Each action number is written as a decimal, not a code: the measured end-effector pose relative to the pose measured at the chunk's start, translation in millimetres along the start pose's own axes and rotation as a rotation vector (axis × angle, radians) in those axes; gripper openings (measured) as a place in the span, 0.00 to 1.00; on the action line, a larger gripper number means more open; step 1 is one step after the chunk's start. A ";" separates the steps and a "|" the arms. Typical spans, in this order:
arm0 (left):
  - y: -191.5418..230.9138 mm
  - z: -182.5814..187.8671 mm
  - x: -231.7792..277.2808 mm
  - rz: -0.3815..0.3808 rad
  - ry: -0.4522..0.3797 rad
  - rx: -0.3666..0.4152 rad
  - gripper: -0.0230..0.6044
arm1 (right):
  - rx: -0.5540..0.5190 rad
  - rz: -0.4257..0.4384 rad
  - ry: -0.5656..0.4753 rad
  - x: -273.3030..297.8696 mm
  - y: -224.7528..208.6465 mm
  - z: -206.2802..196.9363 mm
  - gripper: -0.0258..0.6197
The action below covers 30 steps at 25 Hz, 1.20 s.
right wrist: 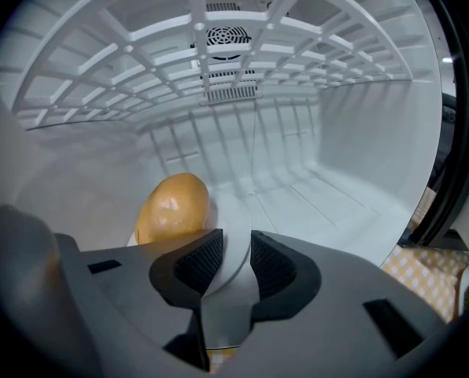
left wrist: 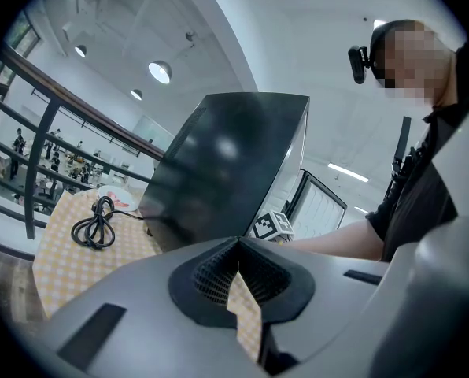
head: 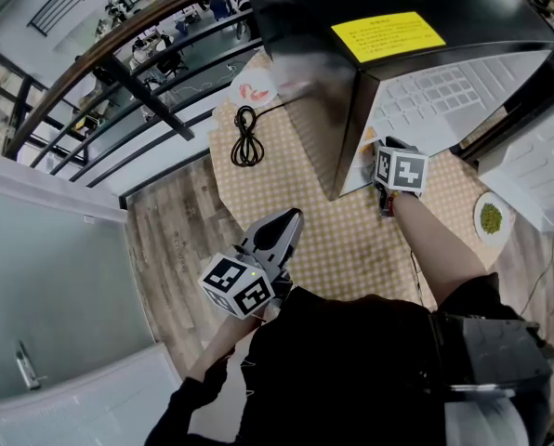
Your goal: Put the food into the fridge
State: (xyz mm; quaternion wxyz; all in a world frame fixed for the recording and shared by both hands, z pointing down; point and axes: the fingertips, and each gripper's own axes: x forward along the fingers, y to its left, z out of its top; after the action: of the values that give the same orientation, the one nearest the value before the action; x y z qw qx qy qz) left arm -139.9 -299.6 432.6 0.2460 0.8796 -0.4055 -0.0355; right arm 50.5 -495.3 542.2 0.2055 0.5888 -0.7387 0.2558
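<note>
My right gripper (right wrist: pixel 228 257) reaches into the small black fridge (head: pixel 407 63), whose white inside (right wrist: pixel 329 172) fills the right gripper view. A white plate (right wrist: pixel 234 220) lies on the fridge floor with a golden-brown rounded piece of food (right wrist: pixel 171 207) on it. The plate's near rim sits between the jaws, which stand apart and open. In the head view only this gripper's marker cube (head: pixel 401 171) shows at the fridge opening. My left gripper (head: pixel 286 221) hangs low by the person's body, off the table's near edge. It (left wrist: pixel 238 246) is shut with nothing in it.
The fridge stands on a checked tablecloth (head: pixel 296 184). A coiled black cable (head: pixel 246 136) and a plate with a red pattern (head: pixel 254 88) lie to its left. A plate of green food (head: pixel 491 218) sits at the right, near the open white door (head: pixel 528 170). A railing (head: pixel 119 72) runs behind.
</note>
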 end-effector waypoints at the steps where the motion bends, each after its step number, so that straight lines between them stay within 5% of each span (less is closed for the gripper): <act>1: 0.3 0.4 0.0 0.000 -0.001 -0.001 0.06 | -0.008 -0.004 0.000 -0.1 0.1 0.2 0.21; 19: 1.2 -1.9 -2.6 0.012 -0.003 -0.008 0.06 | -0.186 -0.016 -0.032 1.1 1.4 1.3 0.22; 24: 0.8 -2.8 -3.6 0.018 -0.001 -0.008 0.06 | -0.343 -0.031 -0.044 -0.9 9.1 4.7 0.18; 30: -3.3 -2.2 -3.3 0.020 -0.001 -0.003 0.06 | -0.327 -0.018 -0.071 -6.2 7.1 10.5 0.18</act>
State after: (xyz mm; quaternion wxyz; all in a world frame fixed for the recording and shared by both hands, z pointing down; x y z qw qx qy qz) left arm -139.2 -294.5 432.6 0.2473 0.8752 -0.4144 -0.0340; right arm 44.9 -495.8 529.2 0.2747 0.5630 -0.7718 0.1092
